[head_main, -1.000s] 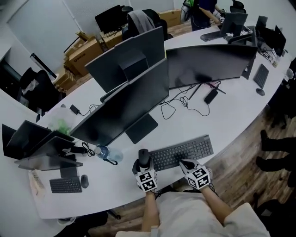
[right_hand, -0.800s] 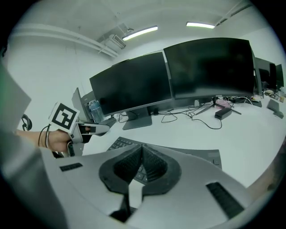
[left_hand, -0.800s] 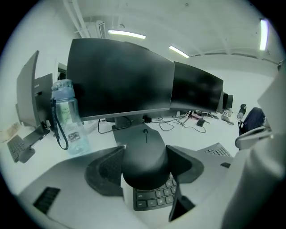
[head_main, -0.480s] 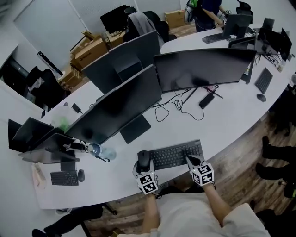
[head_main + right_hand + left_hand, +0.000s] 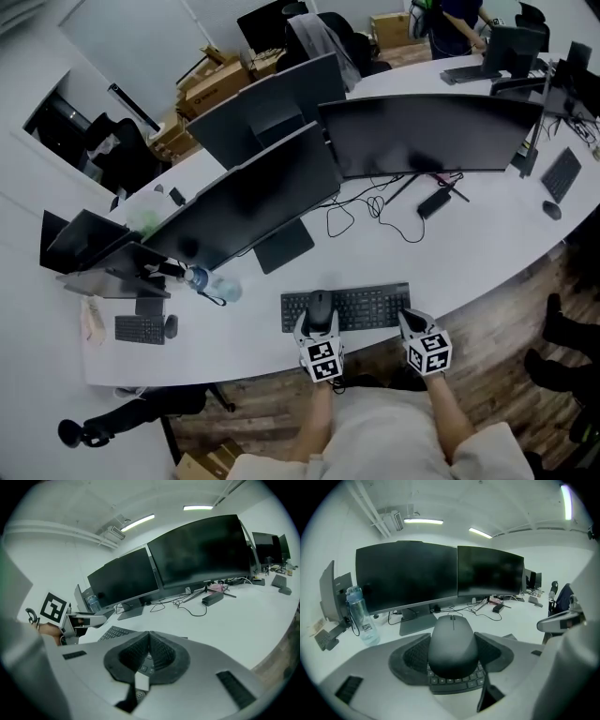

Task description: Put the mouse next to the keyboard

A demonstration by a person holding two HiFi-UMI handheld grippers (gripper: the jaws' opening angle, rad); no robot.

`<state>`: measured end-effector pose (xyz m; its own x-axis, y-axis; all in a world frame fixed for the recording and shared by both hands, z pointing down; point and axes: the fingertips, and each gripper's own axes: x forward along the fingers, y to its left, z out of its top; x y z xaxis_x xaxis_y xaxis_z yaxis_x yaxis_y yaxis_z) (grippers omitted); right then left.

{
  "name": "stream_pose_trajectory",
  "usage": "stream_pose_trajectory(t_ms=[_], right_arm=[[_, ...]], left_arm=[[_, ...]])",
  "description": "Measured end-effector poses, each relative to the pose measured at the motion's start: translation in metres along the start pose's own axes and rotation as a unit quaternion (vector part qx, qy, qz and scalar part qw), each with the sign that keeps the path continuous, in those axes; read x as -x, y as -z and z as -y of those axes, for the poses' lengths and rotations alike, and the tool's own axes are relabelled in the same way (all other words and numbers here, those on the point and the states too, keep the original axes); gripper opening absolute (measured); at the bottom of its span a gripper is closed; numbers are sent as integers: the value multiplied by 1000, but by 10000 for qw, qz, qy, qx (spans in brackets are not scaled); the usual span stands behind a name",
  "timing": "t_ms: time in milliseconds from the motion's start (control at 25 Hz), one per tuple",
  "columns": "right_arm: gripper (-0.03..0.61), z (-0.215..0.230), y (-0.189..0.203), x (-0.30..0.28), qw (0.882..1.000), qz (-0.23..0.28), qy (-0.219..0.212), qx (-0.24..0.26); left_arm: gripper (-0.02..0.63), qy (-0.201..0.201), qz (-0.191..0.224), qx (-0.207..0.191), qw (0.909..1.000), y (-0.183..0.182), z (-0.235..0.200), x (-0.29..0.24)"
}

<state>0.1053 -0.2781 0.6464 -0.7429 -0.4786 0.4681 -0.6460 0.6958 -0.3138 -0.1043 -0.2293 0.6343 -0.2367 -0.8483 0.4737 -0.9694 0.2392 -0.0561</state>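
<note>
Now the left hand-held gripper [image 5: 320, 325] is pinching the mouse [image 5: 453, 640] between its two pads. It is holding the mouse over the left end of the keyboard [image 5: 371, 307], low in the middle of the head view; whether the mouse is touching the keys cannot be told. The right hand-held gripper [image 5: 411, 324] is hovering at the keyboard's right end, its jaws pressed together with nothing between them. The keyboard is lying on the white desk [image 5: 469, 253], below two dark monitors [image 5: 427, 136]. A clear water bottle [image 5: 359, 616] is standing at the left of the left gripper view.
</note>
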Motion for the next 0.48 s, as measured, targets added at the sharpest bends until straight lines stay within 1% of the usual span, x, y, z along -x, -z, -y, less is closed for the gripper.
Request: stream_pose_trajectory(t_ms=[200, 320, 480], right_arm=[[5, 31, -10, 21, 9997, 63, -103, 221], [5, 47, -10, 35, 9990, 35, -193, 408], [5, 70, -8, 49, 9981, -11, -285, 551]], left_arm=[[299, 121, 3, 31, 9999, 0, 59, 0], [299, 213, 113, 103, 9997, -3, 94, 0], [299, 233, 236, 130, 9994, -10, 133, -4]])
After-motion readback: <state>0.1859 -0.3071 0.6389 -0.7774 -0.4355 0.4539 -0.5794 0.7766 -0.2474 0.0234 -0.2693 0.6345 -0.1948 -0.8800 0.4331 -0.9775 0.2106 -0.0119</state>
